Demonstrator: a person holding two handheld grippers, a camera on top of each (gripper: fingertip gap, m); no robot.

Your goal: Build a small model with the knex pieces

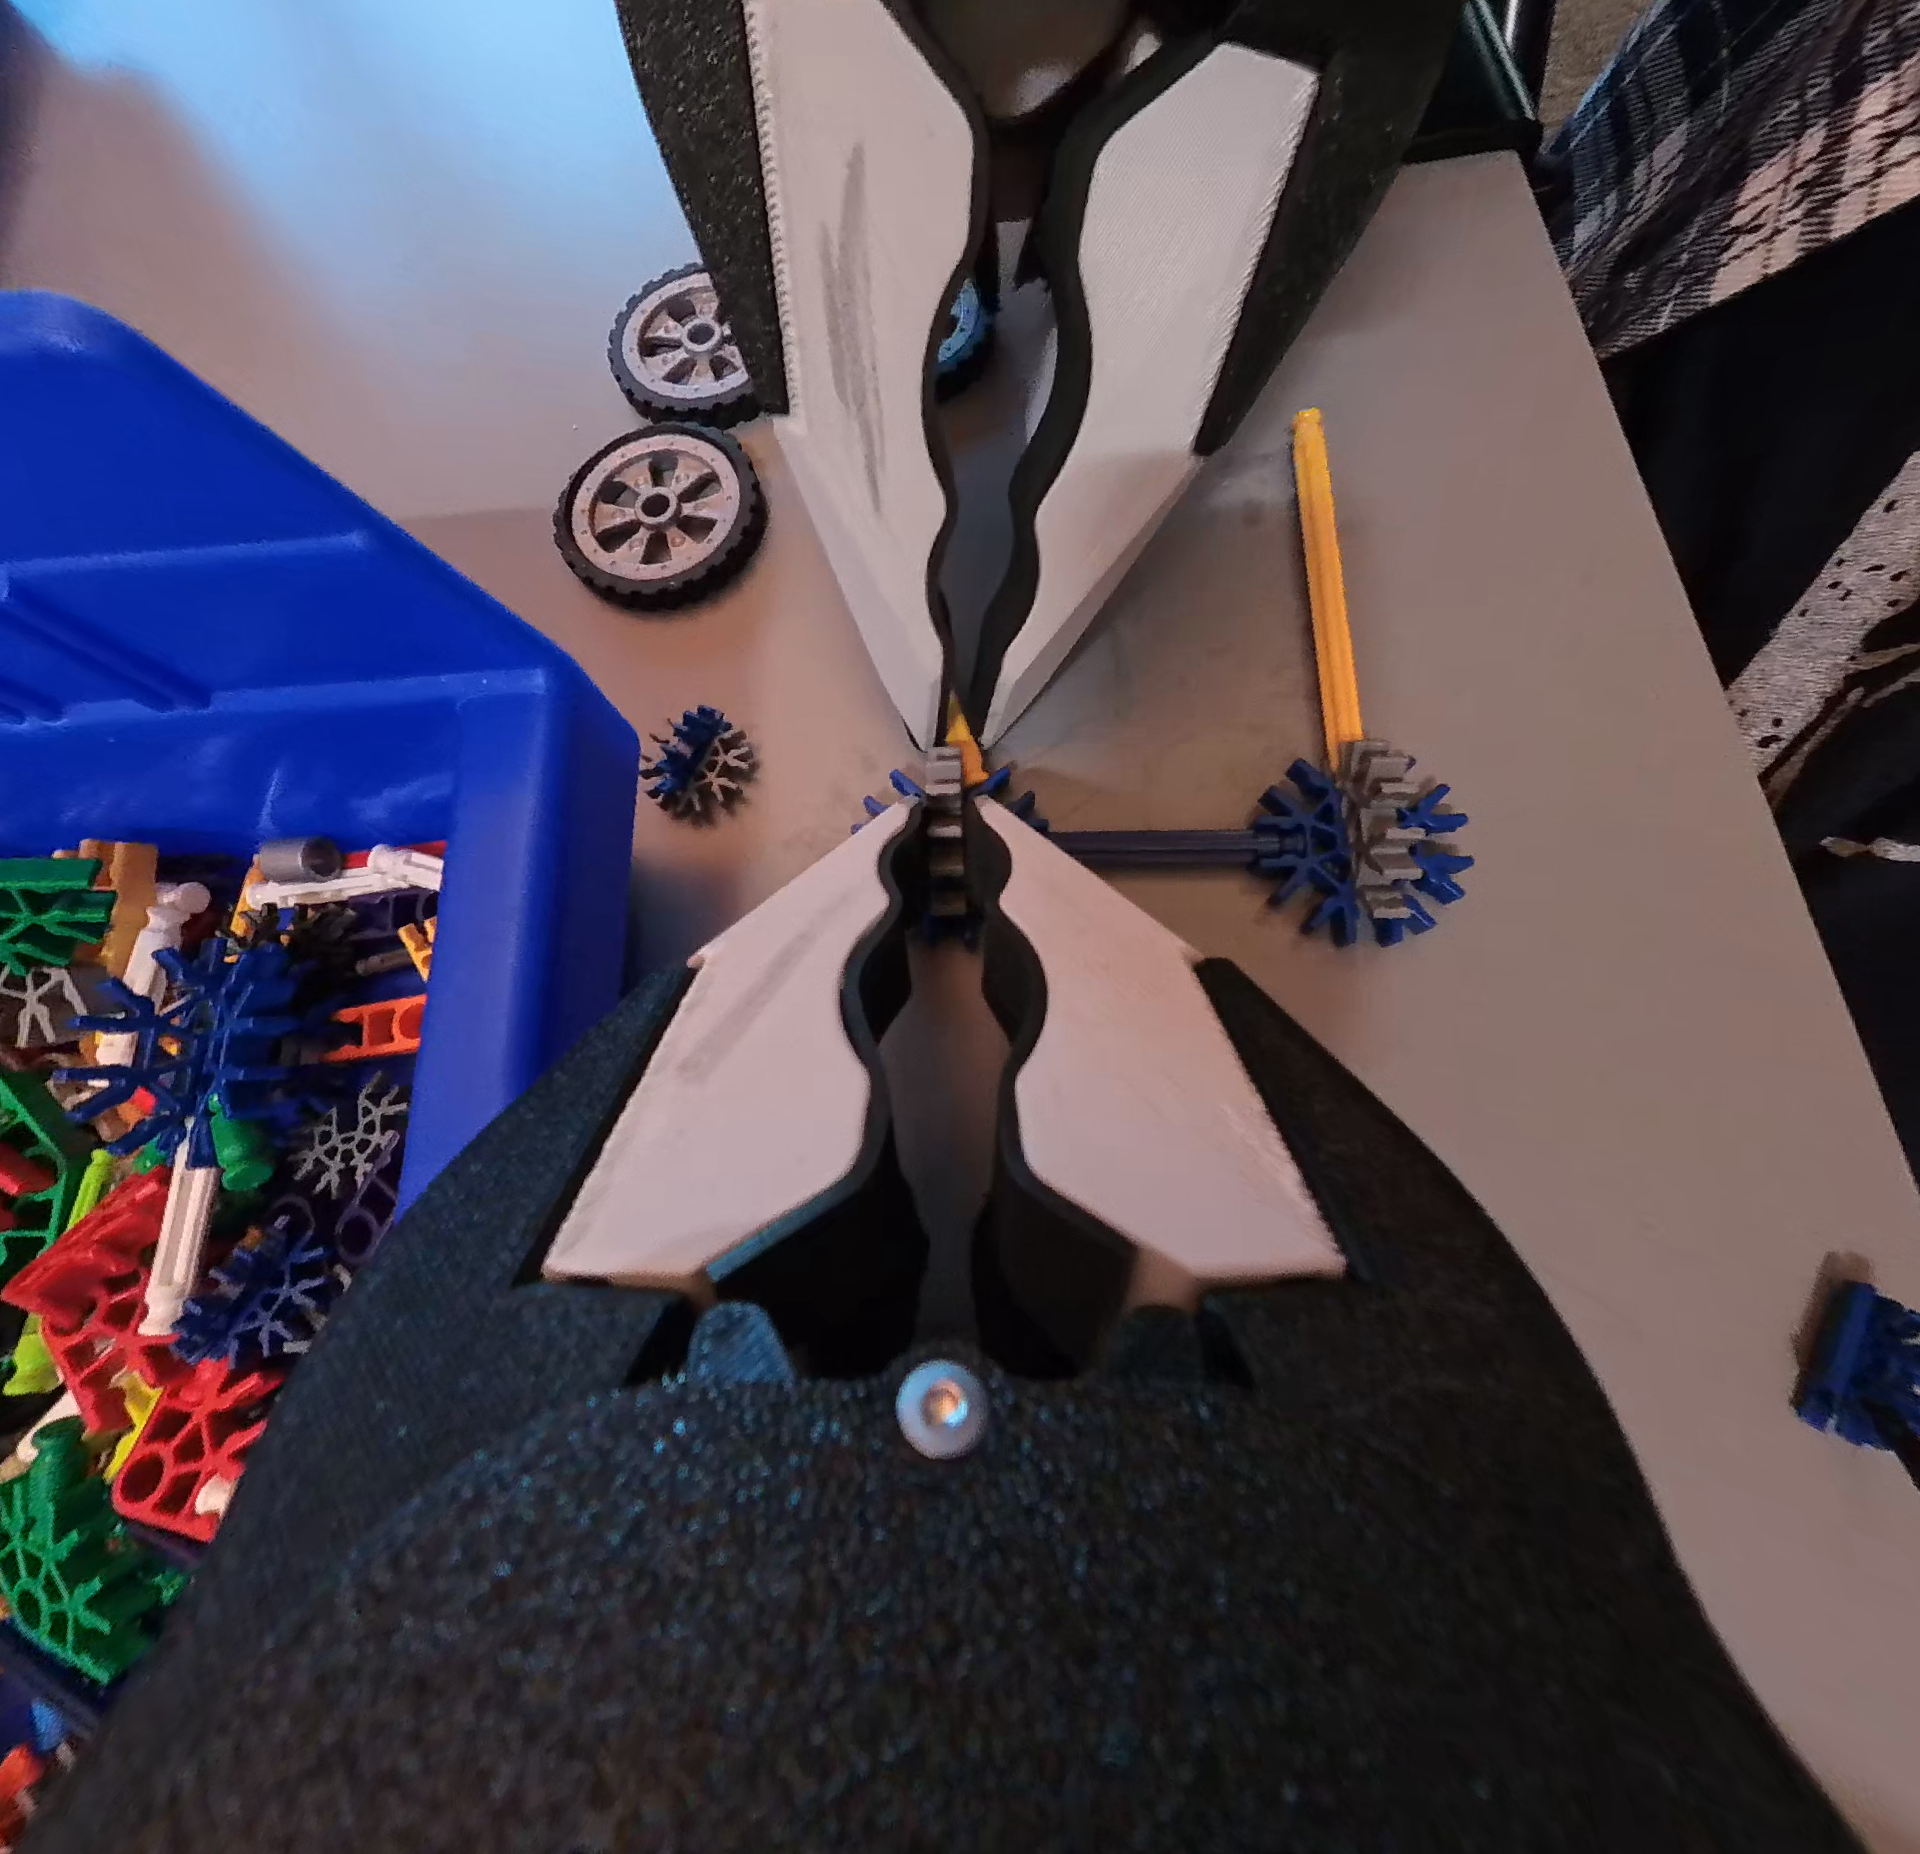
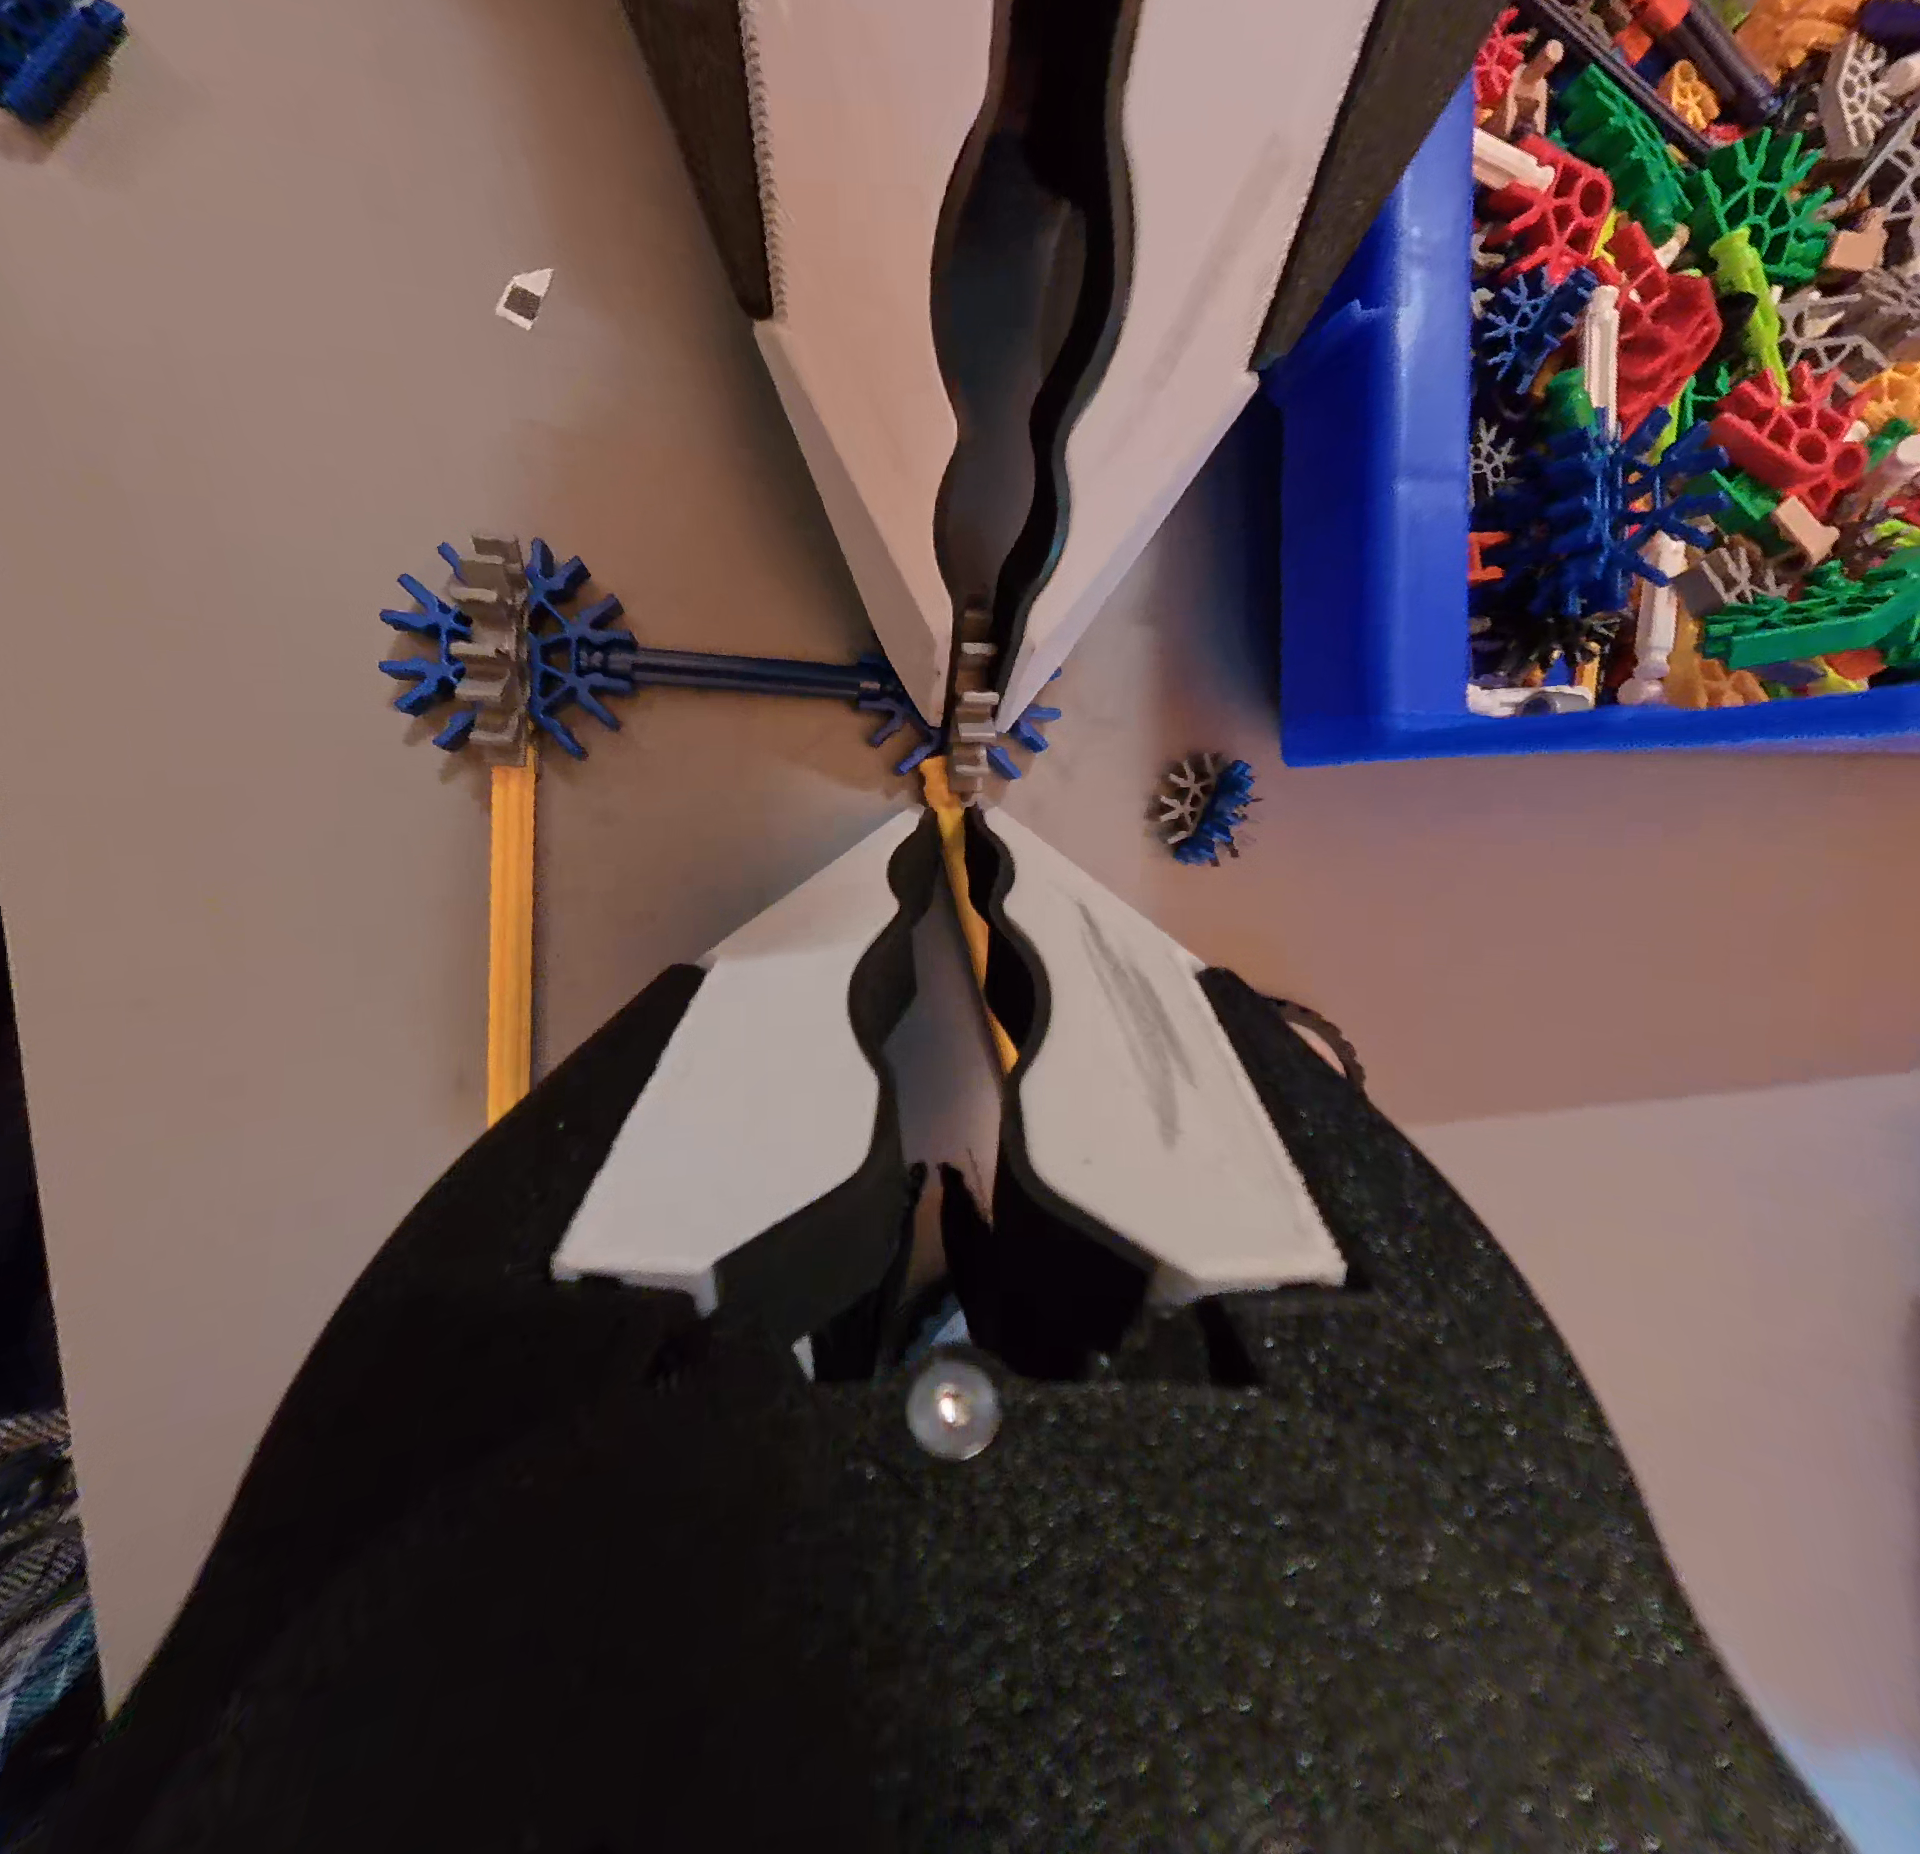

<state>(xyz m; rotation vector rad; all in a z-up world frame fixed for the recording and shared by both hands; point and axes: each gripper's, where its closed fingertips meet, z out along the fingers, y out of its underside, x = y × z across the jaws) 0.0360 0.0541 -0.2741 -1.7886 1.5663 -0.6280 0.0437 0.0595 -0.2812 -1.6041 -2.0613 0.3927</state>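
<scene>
A toy rod-and-connector frame lies on a pale table (image 1: 1558, 1077). The left gripper (image 1: 943, 848) pinches a grey gear (image 1: 943, 828) set in a blue snowflake connector. The right gripper (image 2: 961, 848) clamps a yellow rod (image 2: 961, 869) plugged into that connector. A dark blue rod (image 1: 1153, 844) links it to a second gear-and-snowflake connector (image 1: 1361, 843).

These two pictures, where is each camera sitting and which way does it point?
Left wrist view: rides on the left gripper, looking along its fingers at the grey-and-blue connector it clamps; the right gripper faces it from across the table.
Right wrist view: rides on the right gripper, looking the opposite way along the yellow rod it grips.
Both show the connector, the blue bin and both grippers.
</scene>
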